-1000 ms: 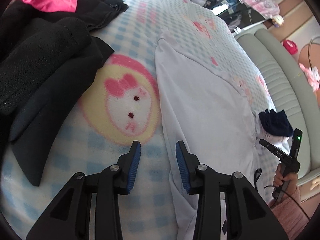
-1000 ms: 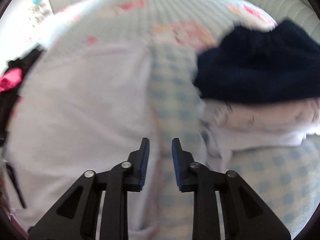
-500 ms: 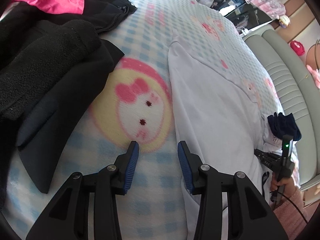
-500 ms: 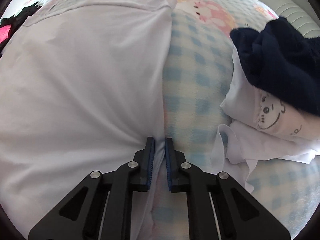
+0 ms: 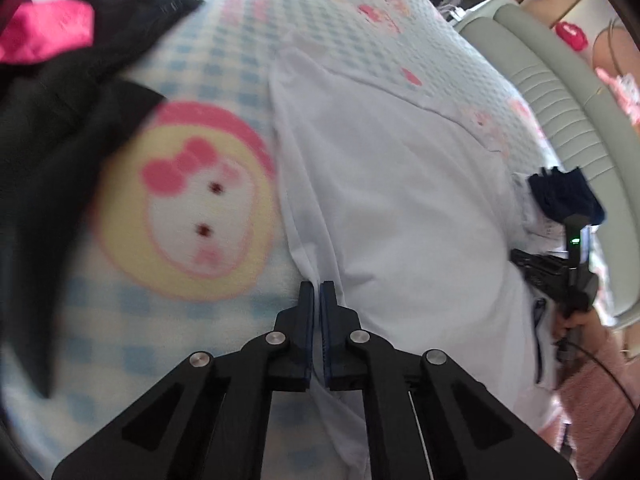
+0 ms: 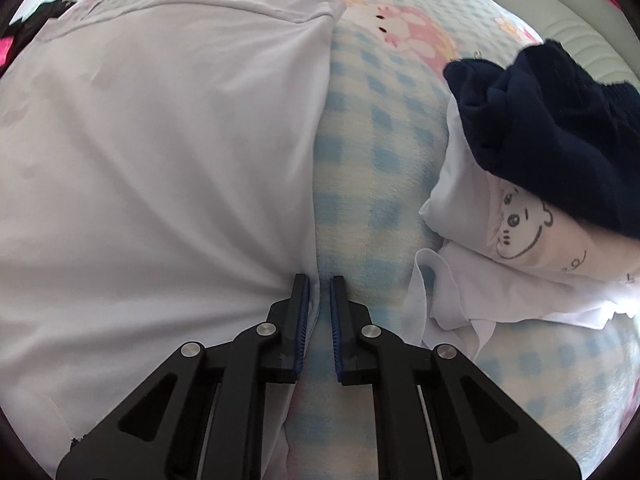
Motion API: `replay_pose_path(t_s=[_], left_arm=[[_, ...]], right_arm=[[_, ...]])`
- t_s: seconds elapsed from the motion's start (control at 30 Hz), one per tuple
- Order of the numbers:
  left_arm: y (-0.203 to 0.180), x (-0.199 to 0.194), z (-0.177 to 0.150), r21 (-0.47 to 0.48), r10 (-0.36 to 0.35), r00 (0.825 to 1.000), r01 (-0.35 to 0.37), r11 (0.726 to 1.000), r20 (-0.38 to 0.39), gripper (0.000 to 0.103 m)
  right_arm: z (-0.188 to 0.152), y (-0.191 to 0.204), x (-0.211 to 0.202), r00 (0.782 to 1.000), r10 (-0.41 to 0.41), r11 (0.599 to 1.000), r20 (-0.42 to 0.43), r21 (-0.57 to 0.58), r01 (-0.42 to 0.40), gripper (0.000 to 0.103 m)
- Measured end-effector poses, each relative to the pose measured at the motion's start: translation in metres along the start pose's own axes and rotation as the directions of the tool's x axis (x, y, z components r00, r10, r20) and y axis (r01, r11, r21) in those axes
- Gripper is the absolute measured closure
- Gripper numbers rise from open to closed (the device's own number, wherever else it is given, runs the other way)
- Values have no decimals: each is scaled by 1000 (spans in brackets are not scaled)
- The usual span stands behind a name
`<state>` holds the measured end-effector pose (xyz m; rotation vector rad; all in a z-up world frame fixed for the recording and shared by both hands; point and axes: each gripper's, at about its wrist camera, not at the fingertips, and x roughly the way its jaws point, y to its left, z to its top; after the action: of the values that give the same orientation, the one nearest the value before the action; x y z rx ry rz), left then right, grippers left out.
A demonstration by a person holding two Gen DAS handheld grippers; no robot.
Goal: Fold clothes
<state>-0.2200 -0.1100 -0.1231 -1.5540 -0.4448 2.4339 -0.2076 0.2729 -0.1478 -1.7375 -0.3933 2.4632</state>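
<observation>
Left wrist: left gripper (image 5: 317, 289) clamped on smooth white garment's (image 5: 400, 200) edge — right gripper (image 6: 319, 283) pinching it too.

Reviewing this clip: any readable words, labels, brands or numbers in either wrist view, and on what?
No readable text in either view.
Folded white garment: a line-drawn bear face and a few small marks beside it, too small to read as letters.
Checked blanket: cartoon faces only, no lettering.
White garment, dark clothes and navy garment: no print or label visible.
</observation>
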Motion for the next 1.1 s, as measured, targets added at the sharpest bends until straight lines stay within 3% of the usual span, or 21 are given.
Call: replay_pose_path(t_s=[0.07,0.27,0.4,0.43,0.53,0.6,0.7,0.73,0.8,0.87,0.93,1.03,1.1], left_arm=[[6,-8,-1,-5,54,998,-54,999,11,101],[21,-26,-4,-24,71,997,-70,997,31,101],[22,-32,-2,-45,101,994,-99,994,45,97],[29,-39,-1,-85,94,993,-88,993,73,95],[45,-44,3,-161,-40,994,55,985,99,87],[42,-34,6,-167,-110,992,120,979,66,81],[28,-20,-1,-119,-94,996,92,989,-8,78],[25,-17,-5,-93,-36,999,33,995,-27,78],[20,-11,-14,-42,77,995,-80,996,-58,77],[22,-16,-17,-52,111,993,-113,992,-45,77],[24,-26,-14,-93,86,996,-87,992,-8,78],[18,-31,7,-81,23,999,-20,997,39,76],[11,-23,30,-58,14,999,-12,998,46,76]], right_arm=[[-2,4,-3,1000,-14,1000,2,-10,14,95],[-11,7,-13,1000,-11,1000,9,11,11,89],[-17,5,-24,999,37,998,18,49,-38,88],[-19,3,-30,997,65,996,34,64,-67,88],[-25,-3,-48,984,159,980,86,108,-168,87],[-28,-4,-60,964,242,959,114,123,-255,85],[-17,-9,-55,945,314,945,88,69,-320,83],[-8,-15,-48,944,323,944,71,43,-327,82],[-11,-21,-39,955,294,956,39,4,-294,82],[-15,-22,-34,968,249,968,24,10,-250,85],[-12,-30,-39,956,289,954,43,71,-291,84],[2,-35,-57,936,334,931,111,114,-346,81],[5,-40,-66,931,336,928,141,122,-353,81]])
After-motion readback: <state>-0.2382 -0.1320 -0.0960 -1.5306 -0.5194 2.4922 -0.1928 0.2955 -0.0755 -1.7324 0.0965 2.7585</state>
